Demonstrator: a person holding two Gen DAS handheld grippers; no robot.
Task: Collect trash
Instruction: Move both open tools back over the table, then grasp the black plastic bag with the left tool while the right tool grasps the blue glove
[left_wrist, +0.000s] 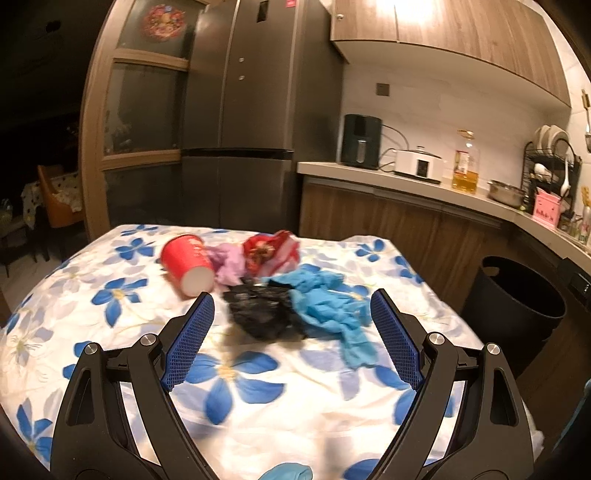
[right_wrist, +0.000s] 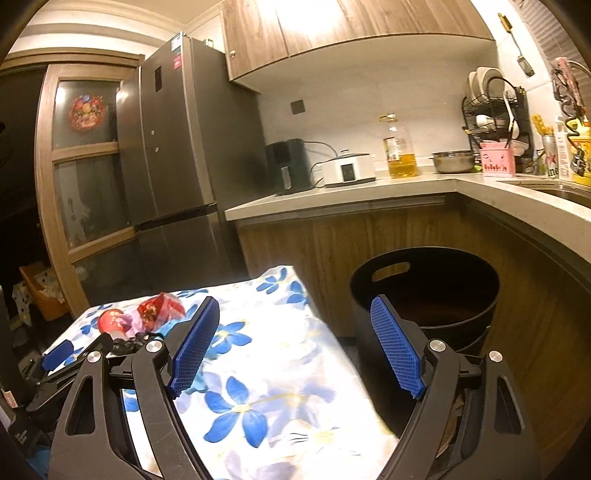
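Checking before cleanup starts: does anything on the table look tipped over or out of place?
Yes. The red paper cup lies on its side on the floral tablecloth, beside crumpled pink, red, black and blue litter.

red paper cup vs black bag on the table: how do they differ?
The red paper cup is rigid and keeps its shape, lying on its side with its white base showing; the black bag is limp, crumpled into a shapeless heap. The cup sits farther left, and the bag lies nearly centred ahead of the open left claw. Both rest on the floral tablecloth, ungrasped.
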